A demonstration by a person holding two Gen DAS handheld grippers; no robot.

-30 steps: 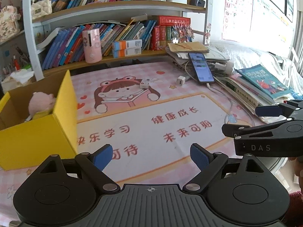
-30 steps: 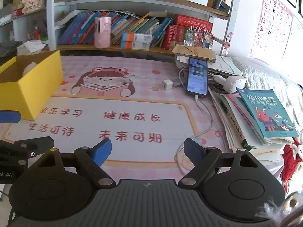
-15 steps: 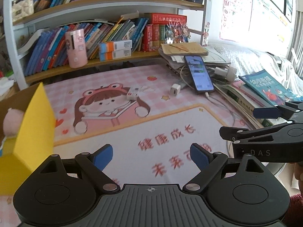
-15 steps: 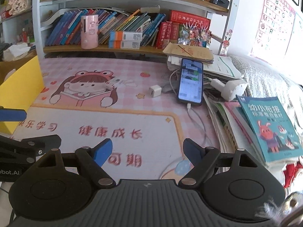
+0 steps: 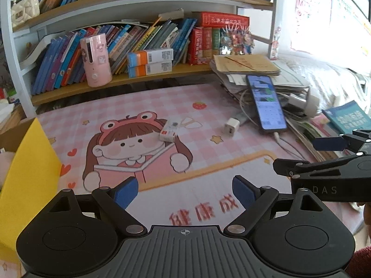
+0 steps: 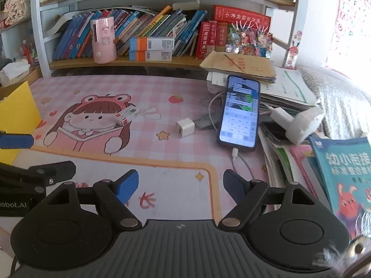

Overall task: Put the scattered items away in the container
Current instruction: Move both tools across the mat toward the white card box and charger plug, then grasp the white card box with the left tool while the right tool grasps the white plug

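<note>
- The yellow box (image 5: 30,176) stands at the left edge of the worktop (image 5: 208,106), with a plush toy partly visible inside.
- The small white-and-red box (image 5: 170,131) lies on the pink mat (image 5: 143,102), well ahead of both claws. The white charger cube (image 6: 184,127) lies further right, just beside the phone (image 6: 241,113) and its cables.
- Risk: a claw reaching for the cube may catch a cable and drag the phone, because they lie so close.
- Risk: the flat little box may slide on the smooth mat if the claw closes off-centre.
- Left claw (image 5: 185,190): spread wide, nothing between the fingers, touching nothing.
- Right claw (image 6: 180,184): closing at this moment, yet nothing is between its fingers.
</note>
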